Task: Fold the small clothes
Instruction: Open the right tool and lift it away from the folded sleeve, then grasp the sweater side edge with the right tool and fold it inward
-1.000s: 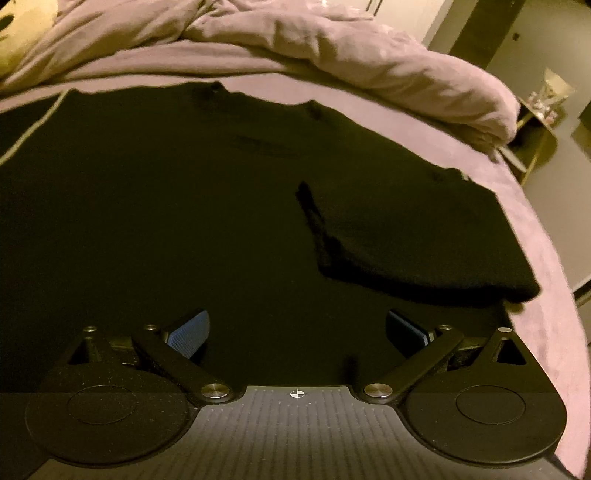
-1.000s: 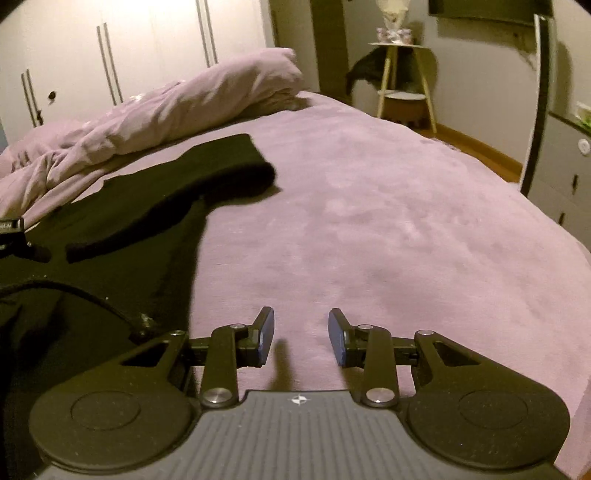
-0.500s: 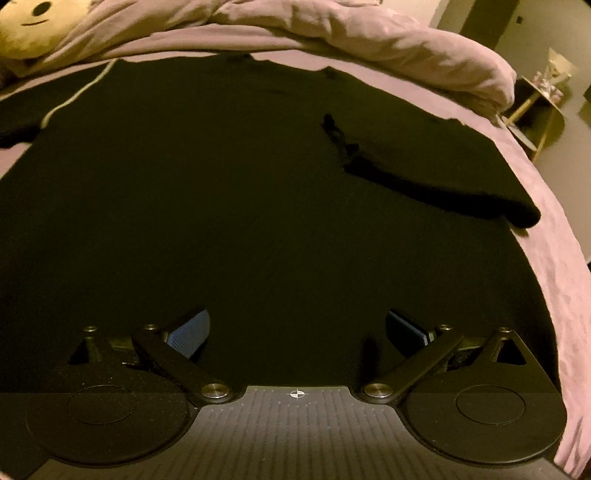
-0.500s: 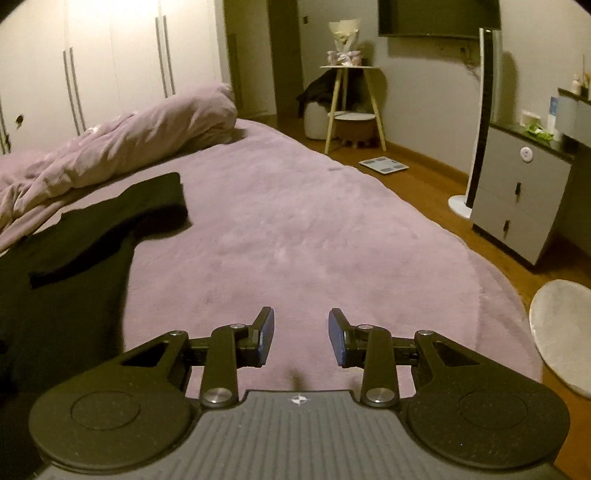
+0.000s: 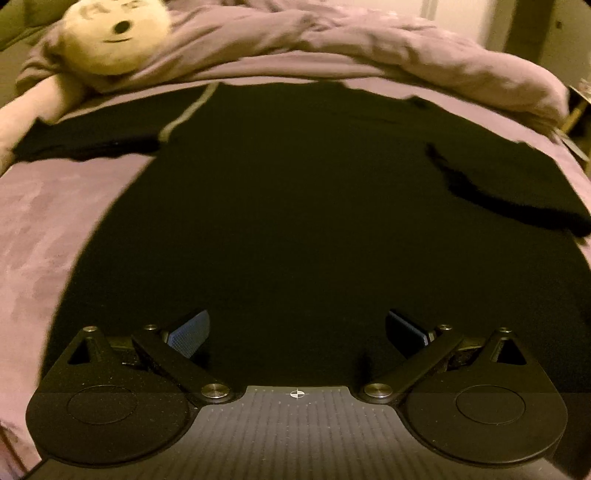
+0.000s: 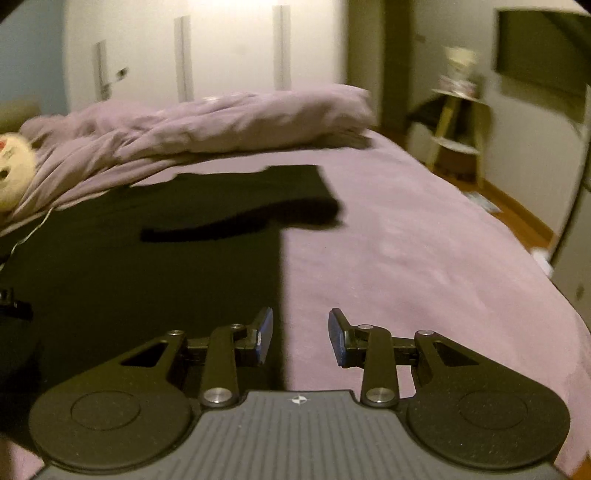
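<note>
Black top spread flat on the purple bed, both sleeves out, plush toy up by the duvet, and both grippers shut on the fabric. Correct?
Not quite: both grippers are open and hold nothing. The left gripper hangs wide over the black top in the left wrist view; the right gripper stands parted in the right wrist view.

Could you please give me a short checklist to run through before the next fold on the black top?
1. Left gripper open, nothing between its jaws: ok.
2. Right gripper open and empty: ok.
3. Black top spread flat on the bed: ok.
4. Right sleeve already folded onto the body: ok.
5. Left sleeve folded in: not ok, it lies outstretched.
6. Duvet and plush toy off the garment: ok.
</note>
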`<move>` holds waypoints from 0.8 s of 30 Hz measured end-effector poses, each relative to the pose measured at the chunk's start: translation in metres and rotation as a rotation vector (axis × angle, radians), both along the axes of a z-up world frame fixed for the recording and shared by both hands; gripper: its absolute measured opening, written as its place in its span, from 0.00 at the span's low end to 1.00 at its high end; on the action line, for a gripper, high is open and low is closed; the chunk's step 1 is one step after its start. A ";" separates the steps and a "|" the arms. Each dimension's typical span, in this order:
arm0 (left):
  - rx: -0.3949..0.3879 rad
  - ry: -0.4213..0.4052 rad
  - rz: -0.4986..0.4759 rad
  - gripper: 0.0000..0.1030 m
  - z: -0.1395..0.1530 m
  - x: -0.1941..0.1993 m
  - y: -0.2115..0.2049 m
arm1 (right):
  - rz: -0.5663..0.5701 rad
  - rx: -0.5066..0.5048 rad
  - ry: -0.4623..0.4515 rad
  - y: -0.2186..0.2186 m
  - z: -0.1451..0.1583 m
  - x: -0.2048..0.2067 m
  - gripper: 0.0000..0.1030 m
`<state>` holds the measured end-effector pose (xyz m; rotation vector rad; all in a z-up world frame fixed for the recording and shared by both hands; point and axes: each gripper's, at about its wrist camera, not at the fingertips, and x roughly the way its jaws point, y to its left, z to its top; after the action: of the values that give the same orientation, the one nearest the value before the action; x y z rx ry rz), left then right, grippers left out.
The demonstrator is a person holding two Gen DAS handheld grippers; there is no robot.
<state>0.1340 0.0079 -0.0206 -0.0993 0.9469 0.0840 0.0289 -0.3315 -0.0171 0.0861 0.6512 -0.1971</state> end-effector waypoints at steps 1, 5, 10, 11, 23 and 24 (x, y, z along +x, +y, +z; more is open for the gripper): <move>-0.002 0.004 0.019 1.00 -0.001 0.003 0.008 | 0.018 -0.004 0.005 0.007 -0.001 0.008 0.32; 0.006 0.020 0.071 1.00 -0.008 0.012 0.033 | 0.061 -0.002 0.021 0.031 -0.008 0.041 0.32; 0.052 0.019 0.092 1.00 -0.013 0.017 0.050 | 0.102 -0.090 0.046 0.059 -0.020 0.080 0.32; 0.053 0.021 0.093 1.00 -0.014 0.020 0.052 | 0.109 -0.108 0.052 0.063 -0.023 0.087 0.32; 0.000 0.048 0.091 1.00 -0.023 0.028 0.074 | 0.229 -0.439 0.039 0.118 -0.060 0.185 0.39; -0.008 0.048 0.091 1.00 -0.022 0.029 0.075 | 0.244 -0.481 0.034 0.124 -0.064 0.196 0.40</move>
<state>0.1626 0.0834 -0.0430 -0.1481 0.9902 0.1671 0.2247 -0.2073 -0.0812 -0.4581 0.6275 -0.1148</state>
